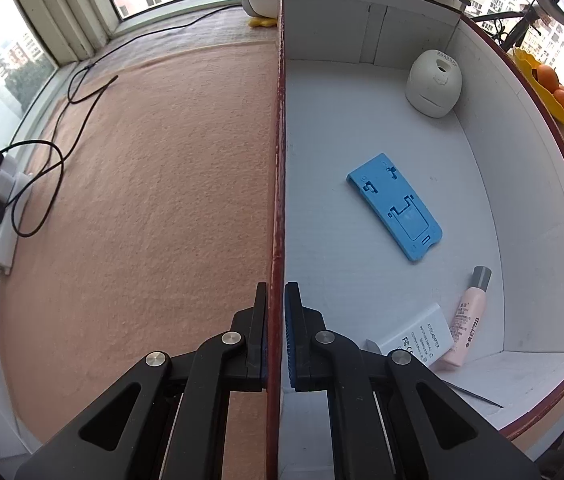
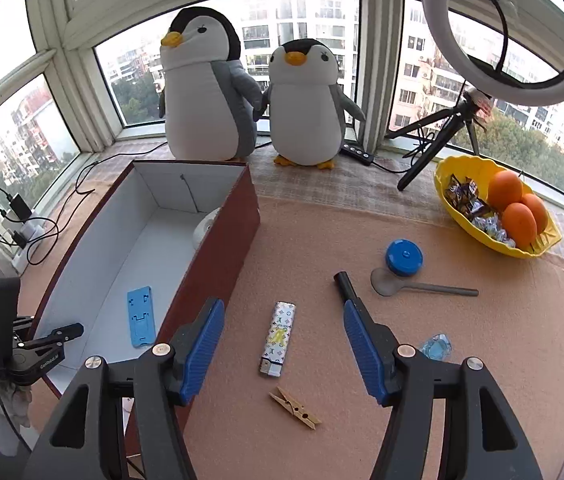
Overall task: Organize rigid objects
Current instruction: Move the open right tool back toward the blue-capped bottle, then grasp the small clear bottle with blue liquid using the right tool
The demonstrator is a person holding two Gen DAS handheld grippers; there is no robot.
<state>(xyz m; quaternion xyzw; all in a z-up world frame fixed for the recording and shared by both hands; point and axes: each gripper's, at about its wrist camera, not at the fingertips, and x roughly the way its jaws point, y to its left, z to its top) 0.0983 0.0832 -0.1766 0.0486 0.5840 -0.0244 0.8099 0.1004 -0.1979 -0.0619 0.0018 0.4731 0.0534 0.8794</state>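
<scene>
Left gripper [image 1: 277, 300] clamping box wall [image 1: 278, 160]

Open box [image 2: 218, 236]: floor bare at centre; phone stand [image 1: 394, 206], white dome [image 1: 434, 82], tube [image 1: 468, 318] and adapter [image 1: 414, 338] line its right side. Right of it, lighter [image 2: 278, 338], clothespin [image 2: 295, 408], spoon [image 2: 422, 288] lie apart, with passable gaps on the mat [image 2: 482, 340].

**Two black grippers with blue pads**

Left gripper [image 1: 276, 320]: matte black plastic arms with triangular cut-outs, joined by round silver screws; flat black fingers carry ribbed blue pads [image 1: 292, 332].

Right gripper [image 2: 282, 344]: the same build — black linkage arms, silver screws, broad ribbed blue pads [image 2: 202, 348] on both fingers.
</scene>
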